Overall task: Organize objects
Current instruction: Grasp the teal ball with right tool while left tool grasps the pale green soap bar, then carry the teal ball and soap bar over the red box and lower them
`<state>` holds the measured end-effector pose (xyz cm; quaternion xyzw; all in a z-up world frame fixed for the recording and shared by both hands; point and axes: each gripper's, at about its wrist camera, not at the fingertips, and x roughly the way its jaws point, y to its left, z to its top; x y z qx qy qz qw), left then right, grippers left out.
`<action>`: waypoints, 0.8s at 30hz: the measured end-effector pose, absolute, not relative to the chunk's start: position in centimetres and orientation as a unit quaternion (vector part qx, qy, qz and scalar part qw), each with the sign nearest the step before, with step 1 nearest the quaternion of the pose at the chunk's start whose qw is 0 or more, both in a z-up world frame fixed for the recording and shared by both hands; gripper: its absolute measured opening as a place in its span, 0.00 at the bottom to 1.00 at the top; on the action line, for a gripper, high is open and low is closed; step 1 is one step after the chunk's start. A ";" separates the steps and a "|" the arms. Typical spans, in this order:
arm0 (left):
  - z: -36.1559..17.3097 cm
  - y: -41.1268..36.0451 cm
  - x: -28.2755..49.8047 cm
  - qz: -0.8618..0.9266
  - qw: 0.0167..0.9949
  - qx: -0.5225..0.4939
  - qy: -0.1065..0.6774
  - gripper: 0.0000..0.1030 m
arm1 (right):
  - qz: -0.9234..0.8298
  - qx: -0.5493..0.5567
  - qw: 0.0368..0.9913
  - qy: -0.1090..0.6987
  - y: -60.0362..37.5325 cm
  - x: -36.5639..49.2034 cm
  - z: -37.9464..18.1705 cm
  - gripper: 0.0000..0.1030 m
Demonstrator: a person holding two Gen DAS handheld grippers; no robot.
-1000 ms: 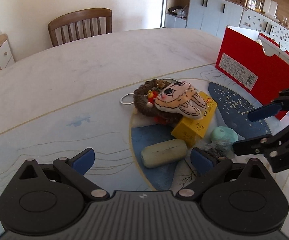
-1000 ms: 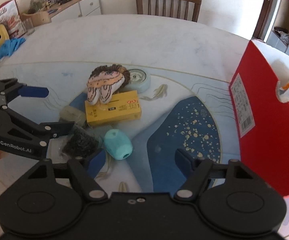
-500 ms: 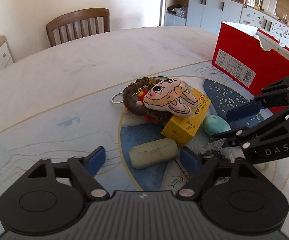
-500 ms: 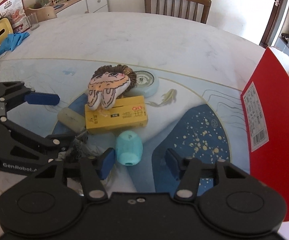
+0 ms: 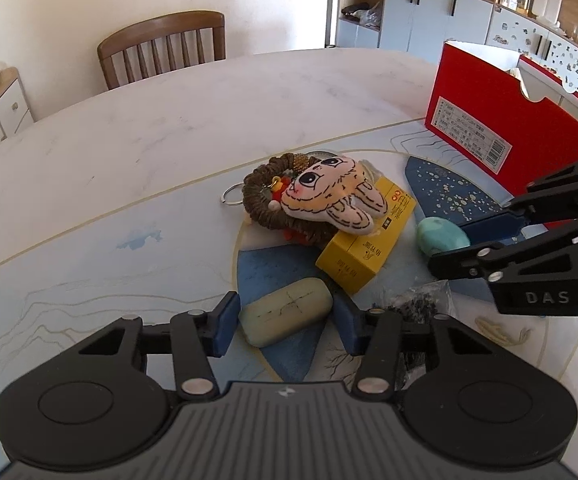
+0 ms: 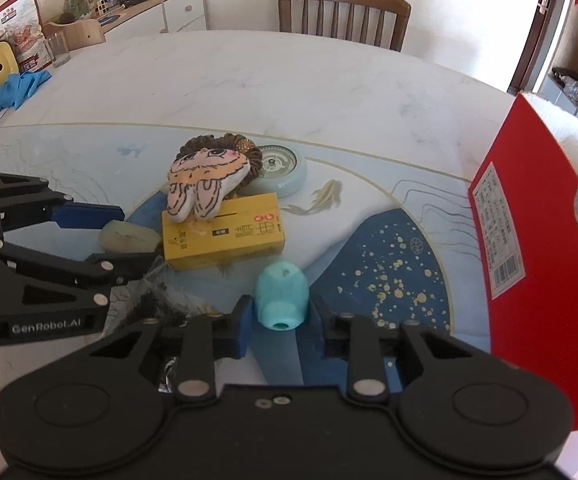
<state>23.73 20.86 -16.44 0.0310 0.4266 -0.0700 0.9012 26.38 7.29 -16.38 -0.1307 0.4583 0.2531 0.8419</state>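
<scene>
A pale green soap bar [image 5: 285, 312] lies on the painted table between the fingers of my left gripper [image 5: 287, 326]. Its jaws are closing and both pads meet the bar's ends. In the right wrist view the left gripper [image 6: 137, 236] comes in from the left around the same soap bar [image 6: 129, 236]. My right gripper [image 6: 281, 322] is shut on a teal egg-shaped object [image 6: 283, 296] that rests on the table. From the left wrist camera the right gripper [image 5: 449, 244] reaches in from the right onto the teal object [image 5: 441, 236].
A yellow box [image 5: 365, 248] lies just beyond the soap, with a plush bunny face [image 5: 333, 196] and a brown woven ring [image 5: 261, 200] on it. A clear bag of dark bits [image 5: 417, 308] lies between the grippers. A tall red box [image 6: 537, 260] stands at the right, a pale round disc [image 6: 281, 168] behind the plush.
Both grippers' jaws have narrowed. The right one closed onto the teal object; the left one drew in around the soap bar. Neither object has left the table.
</scene>
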 end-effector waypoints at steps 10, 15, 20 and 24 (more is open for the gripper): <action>-15.1 21.3 22.1 -0.042 0.902 0.018 0.428 0.48 | 0.257 -0.107 0.854 0.440 5.4 24.9 -14.2 0.27; -12.9 20.6 21.1 -0.041 0.906 0.006 0.421 0.48 | 0.261 -0.093 0.859 0.431 4.0 23.9 -12.7 0.27; -10.6 19.0 20.2 -0.048 0.911 0.000 0.409 0.48 | 0.266 -0.079 0.864 0.420 2.5 23.0 -11.0 0.27; -9.0 17.0 19.9 -0.055 0.914 -0.003 0.401 0.48 | 0.268 -0.063 0.867 0.415 0.8 22.4 -9.8 0.27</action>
